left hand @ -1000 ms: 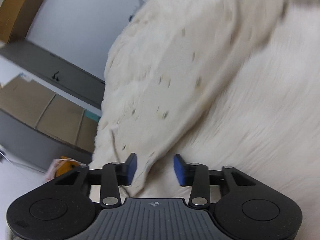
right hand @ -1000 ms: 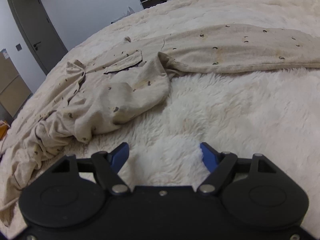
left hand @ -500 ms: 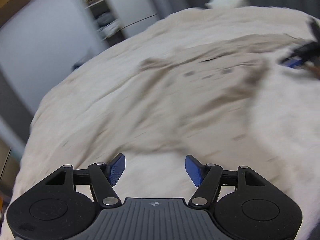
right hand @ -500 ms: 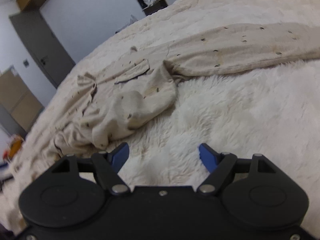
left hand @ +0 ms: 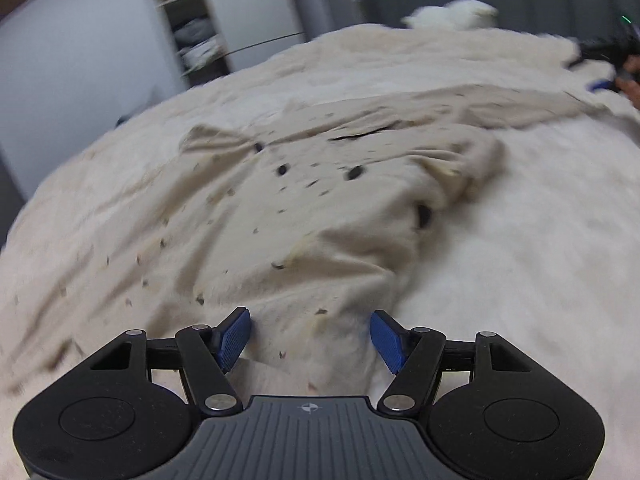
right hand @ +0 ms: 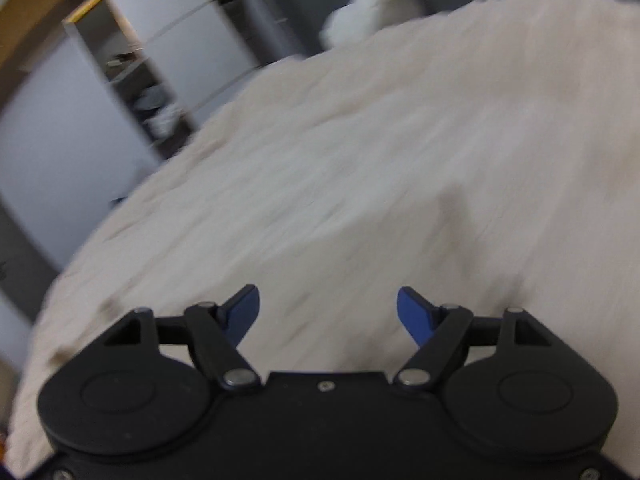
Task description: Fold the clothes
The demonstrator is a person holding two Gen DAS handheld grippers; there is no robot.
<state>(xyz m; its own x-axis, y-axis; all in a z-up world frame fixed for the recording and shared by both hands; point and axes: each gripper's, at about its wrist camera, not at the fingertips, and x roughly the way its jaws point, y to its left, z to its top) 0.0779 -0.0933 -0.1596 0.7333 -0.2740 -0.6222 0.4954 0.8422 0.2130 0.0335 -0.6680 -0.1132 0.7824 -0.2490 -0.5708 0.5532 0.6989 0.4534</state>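
A beige garment with small dark marks [left hand: 320, 200] lies crumpled on a fluffy cream blanket [left hand: 540, 260]. One long part of it stretches toward the far right. My left gripper [left hand: 310, 334] is open and empty, just above the garment's near edge. My right gripper [right hand: 328, 312] is open and empty over the blanket [right hand: 400, 140]. That view is blurred and no garment is clear in it. The right gripper also shows in the left wrist view [left hand: 604, 68], far right, near the garment's far end.
The blanket covers a bed. Beyond its far edge stand open shelves with folded items [left hand: 196, 40], a pale wall [left hand: 80, 60] and a white fluffy heap [left hand: 452, 12]. The shelves also show in the right wrist view [right hand: 148, 80].
My left gripper opened wider and swung from the bed's left edge to face the garment. My right gripper moved away from the garment toward the far side; its view turned blurred.
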